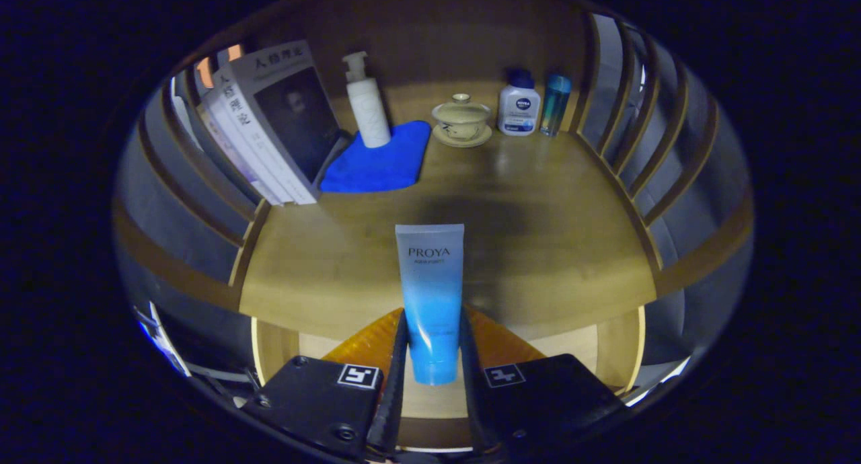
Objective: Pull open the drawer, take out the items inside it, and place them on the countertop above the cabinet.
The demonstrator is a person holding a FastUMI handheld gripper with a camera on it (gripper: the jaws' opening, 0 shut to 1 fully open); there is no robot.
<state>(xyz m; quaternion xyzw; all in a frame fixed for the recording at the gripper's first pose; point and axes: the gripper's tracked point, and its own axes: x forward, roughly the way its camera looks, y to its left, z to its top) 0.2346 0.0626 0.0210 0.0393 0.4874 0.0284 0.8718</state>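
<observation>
Wooden slats wall in both sides of the desk point(551, 202), whose bare top stretches ahead of the gripper point(432, 356). Its two fingers are closed narrowly on a blue tube point(430, 296), pressing on either side of its lower end, and the tube stands upright over the front edge of the desk. Below it lies the open drawer point(612, 350); the gripper hides most of its inside, so what it holds cannot be told. At the back stand one pump bottle point(367, 104) on a folded blue cloth point(380, 161), one lidded cup point(461, 118) on a saucer, one white bottle point(518, 106) and one teal bottle point(555, 104). Several books point(269, 128) lean at the left; their count is unclear.
</observation>
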